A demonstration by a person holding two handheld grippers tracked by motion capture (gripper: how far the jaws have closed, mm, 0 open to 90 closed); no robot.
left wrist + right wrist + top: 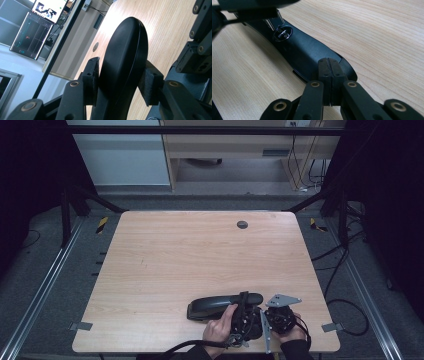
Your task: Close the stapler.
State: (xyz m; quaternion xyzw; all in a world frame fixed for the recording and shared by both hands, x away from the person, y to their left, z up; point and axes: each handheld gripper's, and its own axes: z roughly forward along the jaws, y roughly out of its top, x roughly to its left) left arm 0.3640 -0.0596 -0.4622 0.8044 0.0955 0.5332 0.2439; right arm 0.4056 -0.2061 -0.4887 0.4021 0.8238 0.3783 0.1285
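Observation:
A black stapler (220, 304) lies near the table's front edge. My left gripper (243, 300) is shut across its upper arm (125, 57), with one pad (91, 77) pressed on each side. My right gripper (265, 314), topped by a grey three-cornered plate (283, 300), sits just right of it. In the right gripper view the right gripper (329, 67) is shut with pad against pad and nothing between them. Its tips rest on the end of the stapler's base (307, 52), beyond which the metal anvil (283, 33) shows. Whether they press down I cannot tell.
The wooden table (200, 255) has a round cable hole (242, 224) near its far edge. Both hands sit at the front edge (150, 351). Cables trail on the floor to the right (345, 265). A lit monitor (48, 10) stands beyond the table.

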